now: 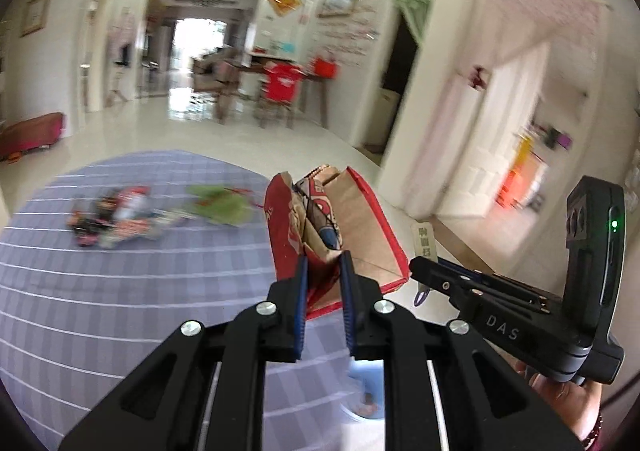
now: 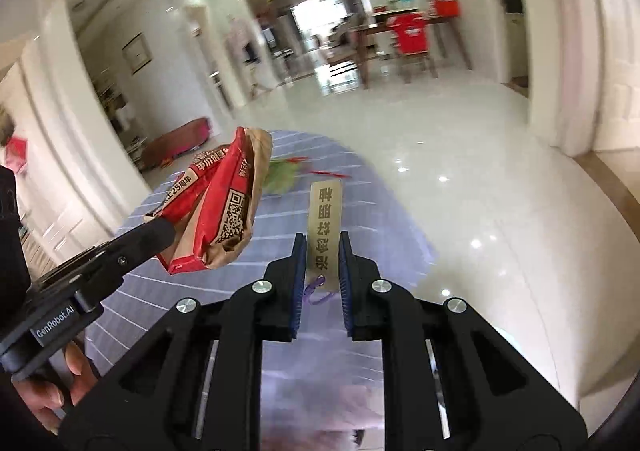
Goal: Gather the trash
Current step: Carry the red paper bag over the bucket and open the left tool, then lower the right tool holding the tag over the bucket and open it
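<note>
My left gripper (image 1: pixel 324 261) is shut on a crumpled red and brown paper bag (image 1: pixel 344 219) and holds it up above the table; the bag also shows in the right wrist view (image 2: pixel 218 211). My right gripper (image 2: pixel 322 245) is shut on a beige card tag (image 2: pixel 325 219) with dark printed characters and a purple string; the tag also shows in the left wrist view (image 1: pixel 423 237). More trash lies on the blue striped tablecloth (image 1: pixel 120 291): colourful wrappers (image 1: pixel 116 219) and a green wrapper (image 1: pixel 222 203).
A blue bin (image 1: pixel 366 391) shows below my left gripper, past the table's edge. Glossy white floor (image 2: pixel 460 155) lies to the right. A dining table with chairs (image 1: pixel 276 87) stands far back. White walls and a doorway (image 1: pixel 400 91) are at right.
</note>
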